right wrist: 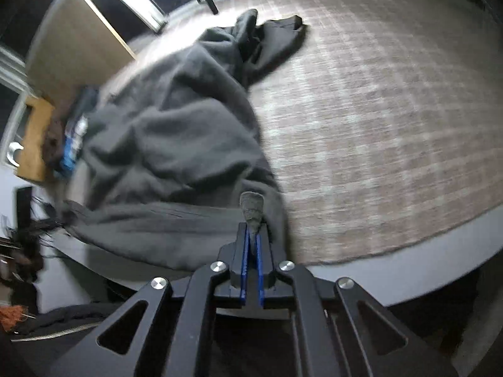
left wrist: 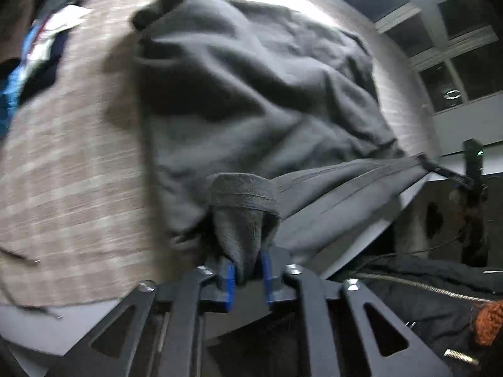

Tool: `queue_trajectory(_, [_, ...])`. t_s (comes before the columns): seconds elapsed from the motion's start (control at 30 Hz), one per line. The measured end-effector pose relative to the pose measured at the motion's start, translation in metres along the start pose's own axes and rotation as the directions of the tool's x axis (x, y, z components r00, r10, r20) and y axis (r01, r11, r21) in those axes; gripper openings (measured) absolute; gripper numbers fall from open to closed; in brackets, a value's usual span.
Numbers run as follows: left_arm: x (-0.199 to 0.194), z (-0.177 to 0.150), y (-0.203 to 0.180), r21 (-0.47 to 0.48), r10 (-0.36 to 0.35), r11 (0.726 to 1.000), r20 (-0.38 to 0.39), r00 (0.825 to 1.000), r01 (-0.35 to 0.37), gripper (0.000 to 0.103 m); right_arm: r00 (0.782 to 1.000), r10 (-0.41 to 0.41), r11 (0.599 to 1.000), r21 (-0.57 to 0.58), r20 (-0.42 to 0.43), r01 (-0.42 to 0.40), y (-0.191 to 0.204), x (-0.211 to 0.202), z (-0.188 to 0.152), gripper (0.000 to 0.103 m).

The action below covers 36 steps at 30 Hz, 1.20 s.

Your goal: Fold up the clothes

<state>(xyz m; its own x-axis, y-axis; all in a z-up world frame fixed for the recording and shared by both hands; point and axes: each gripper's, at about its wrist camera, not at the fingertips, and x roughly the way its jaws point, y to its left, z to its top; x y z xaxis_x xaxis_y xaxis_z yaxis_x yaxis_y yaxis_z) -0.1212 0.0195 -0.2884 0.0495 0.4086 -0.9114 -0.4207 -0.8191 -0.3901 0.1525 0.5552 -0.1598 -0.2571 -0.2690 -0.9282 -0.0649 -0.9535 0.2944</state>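
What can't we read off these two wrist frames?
- Garment type: the gray garment is bunched and motion-blurred in both views.
- Clothes pile, left wrist view: blurred, cut by the frame edge.
- Fabric inside the right gripper: hidden by its fingers.
- Blue item, right wrist view: blurred.

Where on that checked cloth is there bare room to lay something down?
The widest bare patch of checked cloth lies right of the grey garment. A narrower strip runs between the garment and the clothes pile. It is crowded by the blue packet at the garment's left edge.
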Motion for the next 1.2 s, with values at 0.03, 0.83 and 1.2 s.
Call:
queue_trajectory(0.03, [-0.009,-0.002,0.001,-0.003,0.02,1.0,0.008,1.0,-0.02,0.024,1.0,-0.012,1.0,-0.02,0.012,0.013,0.002,-0.008,0.003,0.026])
queue_trajectory(0.83, [0.072,0.242,0.019,0.088,0.289,0.952,0.068,0.955,-0.294,0.02,0.997,-0.013,0.998,0.067,0.082,0.007,-0.002,0.151,0.297,0.067])
queue_trajectory(1.2, [-0.062,0.221,0.008,0.029,0.179,0.979,0.361,0.915,-0.203,0.005,0.946,0.124,0.991,-0.087,0.3,-0.102,0.026,0.056,0.271,0.005])
